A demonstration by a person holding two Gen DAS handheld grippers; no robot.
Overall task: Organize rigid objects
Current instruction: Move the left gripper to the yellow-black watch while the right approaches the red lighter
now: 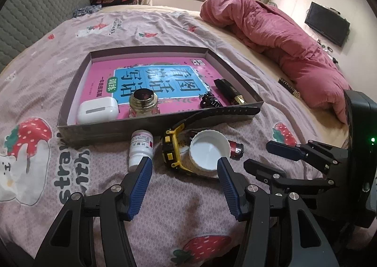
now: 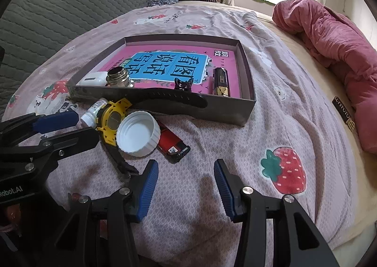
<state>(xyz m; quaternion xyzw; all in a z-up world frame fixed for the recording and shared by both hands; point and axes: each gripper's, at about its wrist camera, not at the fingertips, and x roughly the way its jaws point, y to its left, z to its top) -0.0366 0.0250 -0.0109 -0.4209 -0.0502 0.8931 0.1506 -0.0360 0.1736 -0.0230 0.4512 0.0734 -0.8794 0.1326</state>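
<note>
The left claw (image 1: 185, 165) hovers nearest, its blue fingers (image 1: 143, 172) apart and empty over the bed (image 1: 176, 219). Just beyond, the white lid (image 1: 208, 151) touches the yellow watch (image 1: 170, 149) at its nine o'clock; the pill bottle (image 1: 140, 149) lies farther left, the red lighter (image 2: 173, 143) at three o'clock. The tray (image 1: 117, 128) lies at twelve o'clock. The right claw (image 2: 185, 170) gapes empty.
</note>
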